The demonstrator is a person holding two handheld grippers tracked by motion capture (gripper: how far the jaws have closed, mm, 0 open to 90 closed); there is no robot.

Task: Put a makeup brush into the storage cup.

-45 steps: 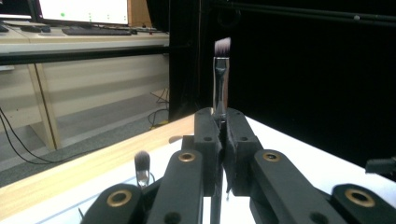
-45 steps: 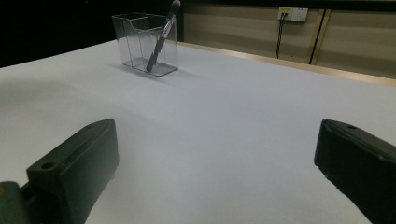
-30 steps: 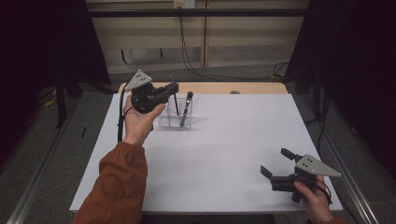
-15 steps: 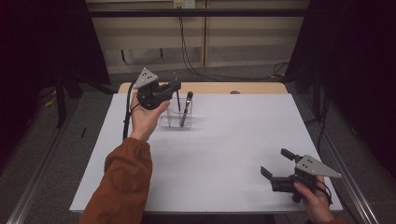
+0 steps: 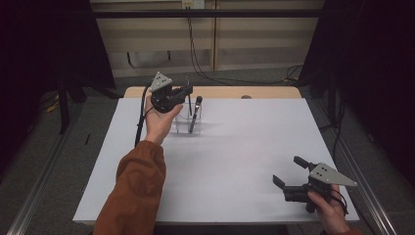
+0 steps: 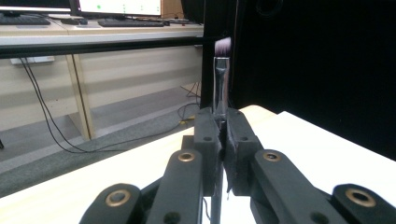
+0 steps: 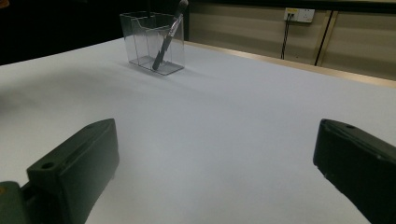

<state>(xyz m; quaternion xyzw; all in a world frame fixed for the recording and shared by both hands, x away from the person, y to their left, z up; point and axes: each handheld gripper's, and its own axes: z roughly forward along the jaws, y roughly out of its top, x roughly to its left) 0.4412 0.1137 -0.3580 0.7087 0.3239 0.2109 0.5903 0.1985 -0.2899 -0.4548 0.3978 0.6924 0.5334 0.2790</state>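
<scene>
The makeup brush [image 6: 220, 84] stands upright between the fingers of the left gripper [image 5: 182, 91], which are closed tight on its handle; in the left gripper view its pale bristle tip rises straight above the fingertips while the lower handle runs down between them. In the high view the thin handle shows just past the fingers, above the clear organiser [image 5: 187, 122].

Against the frame a second ago, the left hand [image 5: 157, 120] has carried the gripper toward the far edge of the surface [image 5: 235, 147] and lower, so the fingers now hang over the near-left part of the organiser instead of short of it. The grip on the brush looks the same. The right gripper [image 5: 289, 177] has kept its place near the front right corner, its fingers spread wide with nothing between them.

Just beyond and to the right of the left fingers a second, dark brush [image 5: 195, 112] leans in the organiser, head up, close beside the held brush; in the right gripper view it slants across the right-hand compartment [image 7: 166, 39]. The organiser's clear walls lie directly beneath the left fingers. Far ahead of the right fingers, the white surface runs bare to the organiser
</scene>
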